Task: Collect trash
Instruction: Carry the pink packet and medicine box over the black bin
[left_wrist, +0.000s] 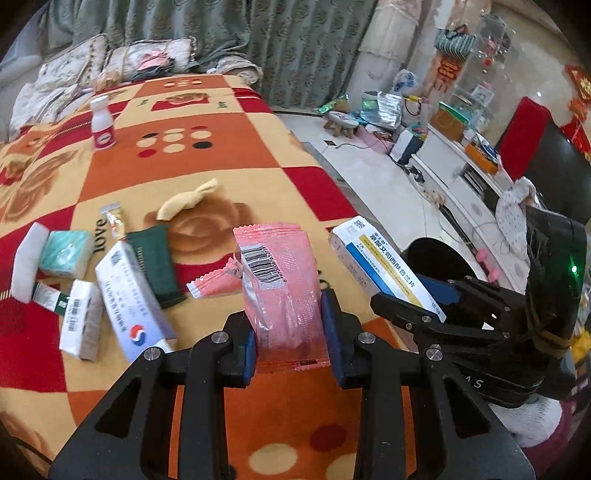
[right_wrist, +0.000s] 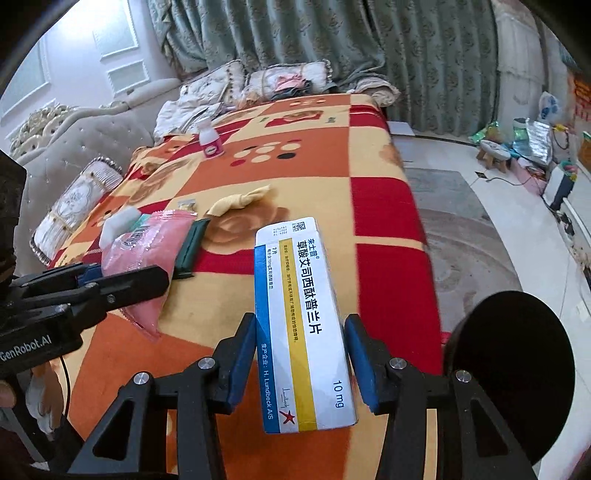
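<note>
My left gripper (left_wrist: 288, 325) is shut on a torn pink snack wrapper (left_wrist: 280, 280), held up above the patterned blanket (left_wrist: 229, 155). My right gripper (right_wrist: 301, 354) is shut on a white, blue and yellow medicine box (right_wrist: 299, 314), its blue pads pressing both long sides. In the left wrist view the right gripper (left_wrist: 417, 299) and its box (left_wrist: 384, 266) sit just right of the wrapper. From the right wrist view the left gripper (right_wrist: 110, 277) and wrapper (right_wrist: 144, 258) are at the left. A round black bin (right_wrist: 517, 369) stands off the bed's right edge.
Lying on the blanket are a blue-and-white box (left_wrist: 133, 299), a tissue pack (left_wrist: 66, 253), a dark green pouch (left_wrist: 157, 266), a knotted yellow cloth (left_wrist: 188, 201) and a small white bottle (left_wrist: 102, 123). Pillows (left_wrist: 147, 59) line the far end. Floor and clutter lie to the right.
</note>
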